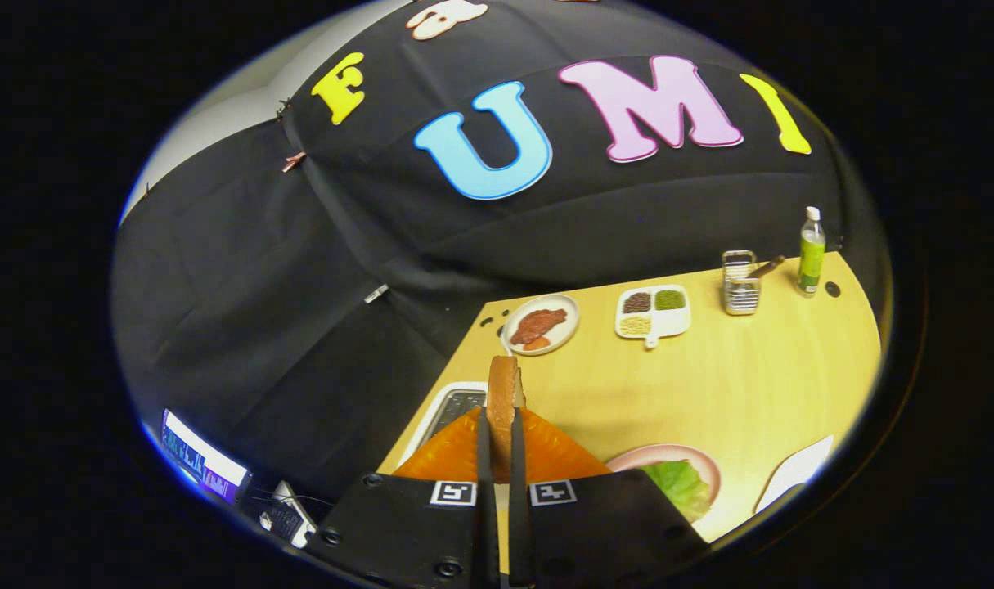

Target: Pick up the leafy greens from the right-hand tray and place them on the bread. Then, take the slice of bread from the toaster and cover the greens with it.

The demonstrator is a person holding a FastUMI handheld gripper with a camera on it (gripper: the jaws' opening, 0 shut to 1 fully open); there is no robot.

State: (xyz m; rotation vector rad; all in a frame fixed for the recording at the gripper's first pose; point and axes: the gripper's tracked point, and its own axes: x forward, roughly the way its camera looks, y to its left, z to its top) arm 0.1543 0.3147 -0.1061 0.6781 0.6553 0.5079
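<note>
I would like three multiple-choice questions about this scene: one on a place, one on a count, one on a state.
1. Where does the bottle stand?
A. beside the metal rack
B. on the pink plate
C. between the fingers

2. How many sections has the white dish?
A. one
B. three
C. six

3. What is the claw doing?
A. hanging open
B. shut on a bread slice
C. shut on the greens

Answers: 1 A, the bottle stands next to the rack; 2 B, three fillings show; 3 B, both fingers press the upright slice.
</note>
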